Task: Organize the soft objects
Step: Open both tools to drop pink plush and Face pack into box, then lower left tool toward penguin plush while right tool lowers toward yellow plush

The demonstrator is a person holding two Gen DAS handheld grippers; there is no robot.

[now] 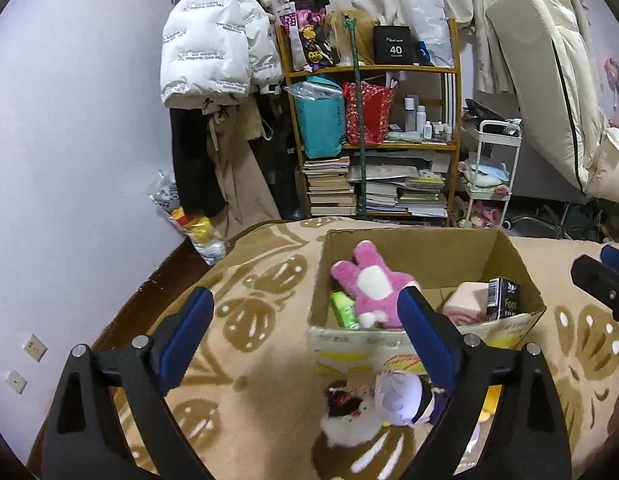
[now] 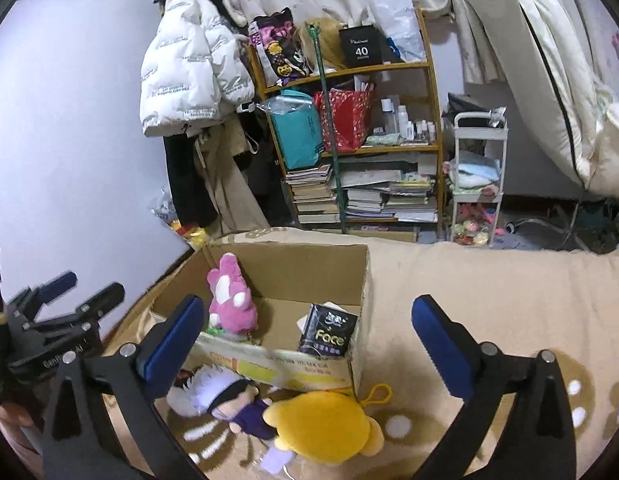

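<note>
Meanwhile, I held both claws, left (image 1: 305,334) and right (image 2: 305,340), released and empty, pink plush (image 1: 369,284) boxed beyond them.

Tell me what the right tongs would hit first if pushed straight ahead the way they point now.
Probably the cardboard box, at its near right corner, or the black Face pack inside. The right tongs stand open and empty. Depth is hard to judge.

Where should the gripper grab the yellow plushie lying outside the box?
Probably its round body. The yellow plush lies flat on the blanket, so coming from above with the open right gripper suits it. Avoid its left side: the white-haired doll presses against it there.
</note>
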